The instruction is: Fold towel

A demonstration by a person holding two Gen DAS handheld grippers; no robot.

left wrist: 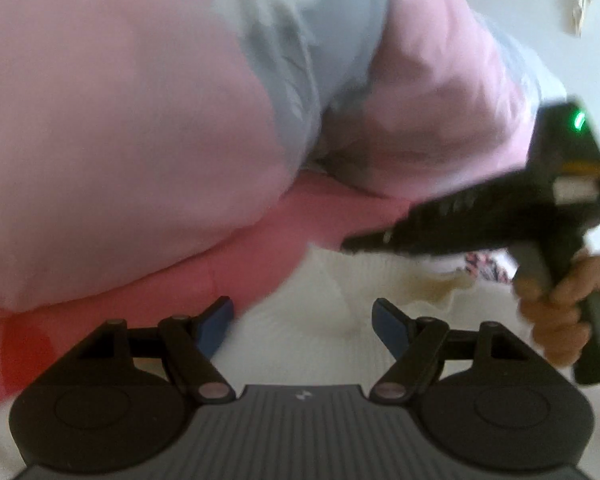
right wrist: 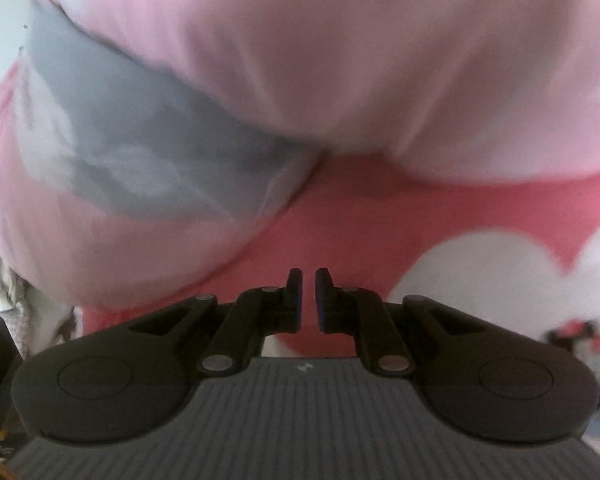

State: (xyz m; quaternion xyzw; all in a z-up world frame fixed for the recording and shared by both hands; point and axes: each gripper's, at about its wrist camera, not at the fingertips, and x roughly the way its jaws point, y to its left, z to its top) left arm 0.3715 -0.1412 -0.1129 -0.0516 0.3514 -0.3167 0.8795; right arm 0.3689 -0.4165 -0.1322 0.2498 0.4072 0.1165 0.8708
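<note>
- Left gripper (left wrist: pixel 302 320) of mine gapes wide with nothing between its blue pads, hanging over a white cushion (left wrist: pixel 340 340).
- Right gripper (right wrist: pixel 308 300) is all but closed, a thin slit left, gripping nothing.
- Pink towel (left wrist: pixel 120 120) lies ahead of both, soft, bulging in rounded folds, with a grey-blue band; its long axis I cannot tell.
- Beneath is a coral-pink cloth (right wrist: pixel 380 220) with white hearts.

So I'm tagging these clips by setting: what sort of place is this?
Probably a home, perhaps a bedroom: a pale pink towel lies on deeper pink fabric with white hearts, and small ornaments hang on a white wall.
</note>
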